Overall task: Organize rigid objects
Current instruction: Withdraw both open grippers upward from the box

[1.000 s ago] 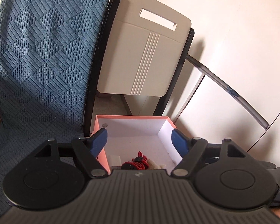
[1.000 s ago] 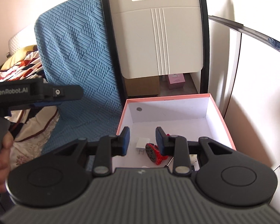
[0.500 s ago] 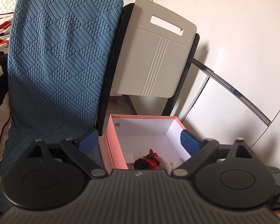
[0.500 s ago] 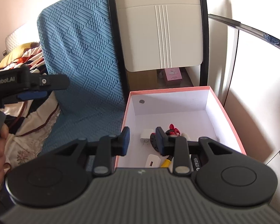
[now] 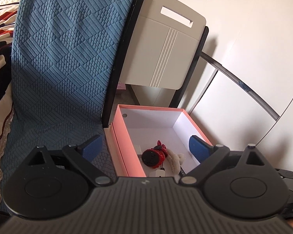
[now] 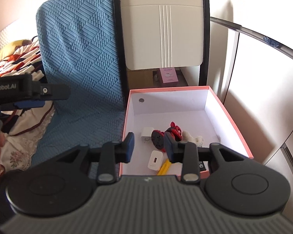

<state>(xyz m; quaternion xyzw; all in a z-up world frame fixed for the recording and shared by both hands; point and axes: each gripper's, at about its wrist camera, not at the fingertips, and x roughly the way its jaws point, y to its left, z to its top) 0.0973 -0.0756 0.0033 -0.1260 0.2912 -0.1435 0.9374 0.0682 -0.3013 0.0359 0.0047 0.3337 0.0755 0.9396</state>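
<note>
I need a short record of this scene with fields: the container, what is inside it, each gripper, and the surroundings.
container: pink box, open top, white inside
contents: red and black toy, white plug adapter, white charger, yellow item, fluffy white item
left gripper: jaws wide open, nothing between them, above the box's near end
right gripper: jaws opening, nothing gripped, above the box's near left corner
surroundings: blue textured cover left of the box, beige panel with a handle slot behind it
</note>
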